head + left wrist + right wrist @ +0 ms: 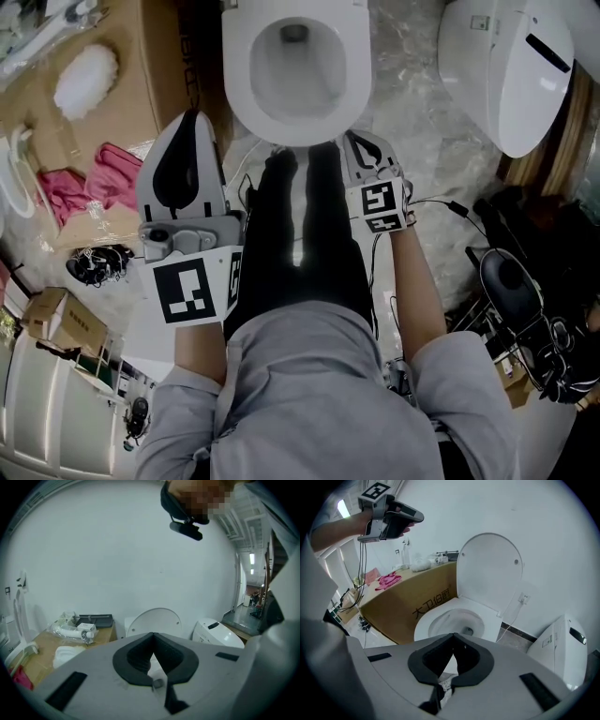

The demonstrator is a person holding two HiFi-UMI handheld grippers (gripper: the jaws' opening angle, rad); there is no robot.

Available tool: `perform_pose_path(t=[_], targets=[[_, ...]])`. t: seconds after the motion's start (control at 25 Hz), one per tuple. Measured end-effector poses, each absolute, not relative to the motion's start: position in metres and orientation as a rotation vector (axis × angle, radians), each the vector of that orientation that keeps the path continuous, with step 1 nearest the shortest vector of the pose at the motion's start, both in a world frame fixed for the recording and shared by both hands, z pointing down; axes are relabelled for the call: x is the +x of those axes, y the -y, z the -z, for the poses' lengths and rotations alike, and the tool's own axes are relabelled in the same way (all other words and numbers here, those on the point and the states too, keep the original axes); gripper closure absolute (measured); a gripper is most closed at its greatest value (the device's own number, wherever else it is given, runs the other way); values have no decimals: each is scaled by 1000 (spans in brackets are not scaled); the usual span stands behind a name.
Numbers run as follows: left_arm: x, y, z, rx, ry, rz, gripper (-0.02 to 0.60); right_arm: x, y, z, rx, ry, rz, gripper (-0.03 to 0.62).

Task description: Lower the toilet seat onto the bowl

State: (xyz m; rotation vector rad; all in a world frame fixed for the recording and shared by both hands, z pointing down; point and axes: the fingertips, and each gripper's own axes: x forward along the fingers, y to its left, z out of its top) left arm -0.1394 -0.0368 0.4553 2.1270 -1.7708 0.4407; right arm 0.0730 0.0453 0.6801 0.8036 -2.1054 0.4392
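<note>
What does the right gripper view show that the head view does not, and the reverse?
Only the right gripper view: the upright lid against the wall, and a wall socket. Only the head view: the person's legs and the right gripper seen from outside. Both: the toilet bowl, cardboard box, pink cloth, left gripper and a second toilet.
</note>
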Motion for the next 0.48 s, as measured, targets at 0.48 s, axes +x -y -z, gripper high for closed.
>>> perform_pose_path(t=[0.48], targets=[[-146,45,-391,2185,1821,-372,583,52,19,-570,964,2229,-311,594]])
